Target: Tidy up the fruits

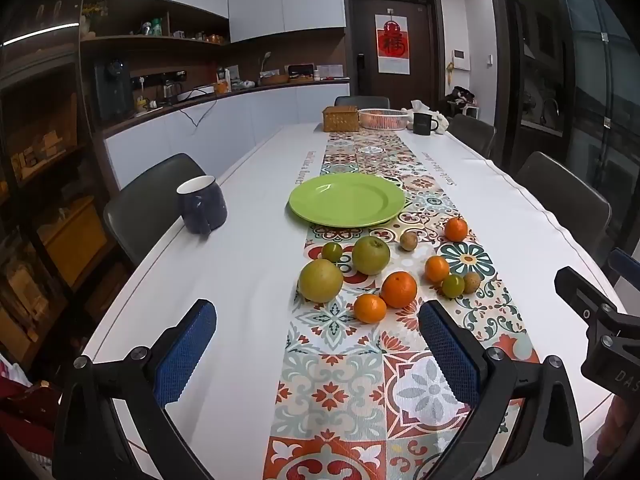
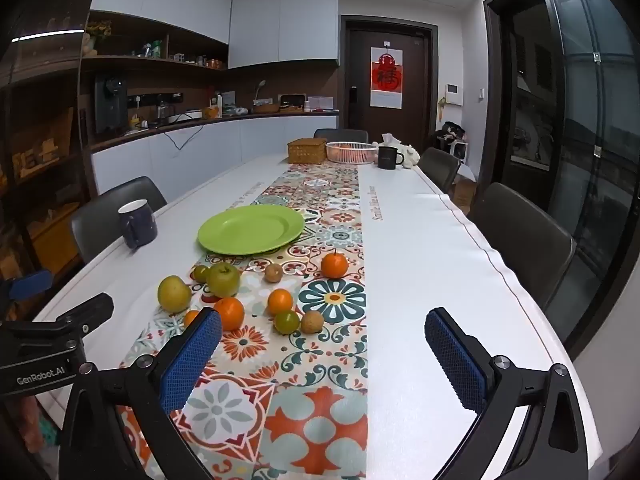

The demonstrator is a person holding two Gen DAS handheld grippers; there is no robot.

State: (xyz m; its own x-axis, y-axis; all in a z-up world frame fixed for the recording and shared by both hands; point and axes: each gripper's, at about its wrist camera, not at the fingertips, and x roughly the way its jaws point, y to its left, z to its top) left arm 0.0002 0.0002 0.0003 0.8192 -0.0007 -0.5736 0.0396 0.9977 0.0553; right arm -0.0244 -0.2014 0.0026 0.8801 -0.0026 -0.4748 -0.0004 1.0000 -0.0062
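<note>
Left wrist view: left gripper (image 1: pixel 316 348) spread wide, holding nothing, fruits (image 1: pixel 398 289) loose on the patterned runner (image 1: pixel 332 392) just short of the green plate (image 1: pixel 346 199). Right gripper (image 2: pixel 323 356) also released, empty.

From my right wrist view, the left finger (image 2: pixel 192 360) of my right tool (image 2: pixel 320 360) covers most of one small orange (image 2: pixel 190 317). Shelf items (image 1: pixel 176 34) are too small to identify.

Black tongs (image 1: pixel 316 356) with blue textured pads (image 1: pixel 188 354), silver screws.
</note>
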